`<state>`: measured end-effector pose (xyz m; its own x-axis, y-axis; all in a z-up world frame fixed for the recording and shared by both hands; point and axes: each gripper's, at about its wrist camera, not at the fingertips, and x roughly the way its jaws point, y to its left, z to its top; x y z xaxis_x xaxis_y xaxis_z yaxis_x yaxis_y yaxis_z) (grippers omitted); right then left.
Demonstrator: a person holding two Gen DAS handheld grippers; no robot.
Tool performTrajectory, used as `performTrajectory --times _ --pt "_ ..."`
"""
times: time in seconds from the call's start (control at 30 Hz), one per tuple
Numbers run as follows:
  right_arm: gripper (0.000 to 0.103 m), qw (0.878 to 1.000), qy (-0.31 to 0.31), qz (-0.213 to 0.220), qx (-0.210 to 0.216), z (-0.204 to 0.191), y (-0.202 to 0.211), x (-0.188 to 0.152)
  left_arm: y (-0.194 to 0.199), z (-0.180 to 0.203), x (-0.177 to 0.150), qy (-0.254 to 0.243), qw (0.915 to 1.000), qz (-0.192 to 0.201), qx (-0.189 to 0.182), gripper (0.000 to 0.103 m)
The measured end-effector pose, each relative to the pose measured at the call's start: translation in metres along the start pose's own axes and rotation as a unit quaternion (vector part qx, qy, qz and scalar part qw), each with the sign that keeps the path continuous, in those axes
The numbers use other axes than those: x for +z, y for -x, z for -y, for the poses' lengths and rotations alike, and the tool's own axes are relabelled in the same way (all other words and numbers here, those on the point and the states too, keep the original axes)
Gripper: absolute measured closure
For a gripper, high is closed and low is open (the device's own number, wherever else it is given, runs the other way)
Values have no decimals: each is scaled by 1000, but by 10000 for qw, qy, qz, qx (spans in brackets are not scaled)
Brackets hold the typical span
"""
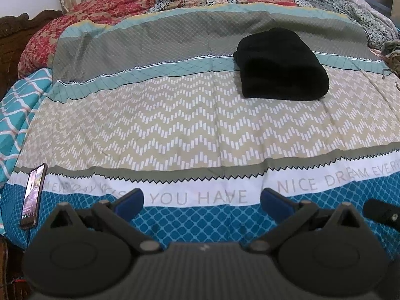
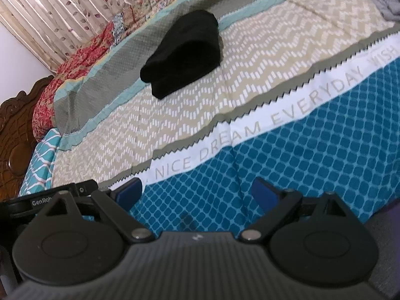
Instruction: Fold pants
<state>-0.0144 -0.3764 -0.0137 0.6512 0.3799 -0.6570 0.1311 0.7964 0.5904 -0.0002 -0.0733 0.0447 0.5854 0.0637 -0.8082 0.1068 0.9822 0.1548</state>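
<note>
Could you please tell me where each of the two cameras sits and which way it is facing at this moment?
Left wrist: on the left tongs, low at the bed's near edge, facing across the bedspread; open blue fingers show, phone at left.
Right wrist: on the right tongs, same edge, tilted, aimed left toward the headboard; open fingers show.
Shared: the folded black pants, bedspread and curtain.

This is a bedroom in a home. A wide bed (image 1: pixel 175 125) fills both views, spread with a patterned bedsheet (image 2: pixel 312 150) printed with the words "NICE DREAM EVERYDAY", beside a carved wooden headboard (image 2: pixel 15 130). A floral quilt (image 1: pixel 82 22) lies bunched along the far edge below leaf-printed curtains (image 2: pixel 57 12), and a phone (image 1: pixel 33 195) rests on the bed's edge.
</note>
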Motion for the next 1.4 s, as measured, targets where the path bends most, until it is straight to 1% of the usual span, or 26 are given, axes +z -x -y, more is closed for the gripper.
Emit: performTrajectory --times 0.23,0.73,1.07,1.4 --pt "7 9996 26 276 15 1 8 4 5 1 -1 -86 9998 171 67 0" --pt "7 9994 65 334 46 -3 9 4 9 2 -1 -158 9995 277 77 0" --pt "7 9971 496 583 10 -19 18 4 12 3 0 -128 9994 312 10 0" --pt "7 9948 718 719 40 -32 22 5 14 -1 -1 -33 9994 326 -66 0"
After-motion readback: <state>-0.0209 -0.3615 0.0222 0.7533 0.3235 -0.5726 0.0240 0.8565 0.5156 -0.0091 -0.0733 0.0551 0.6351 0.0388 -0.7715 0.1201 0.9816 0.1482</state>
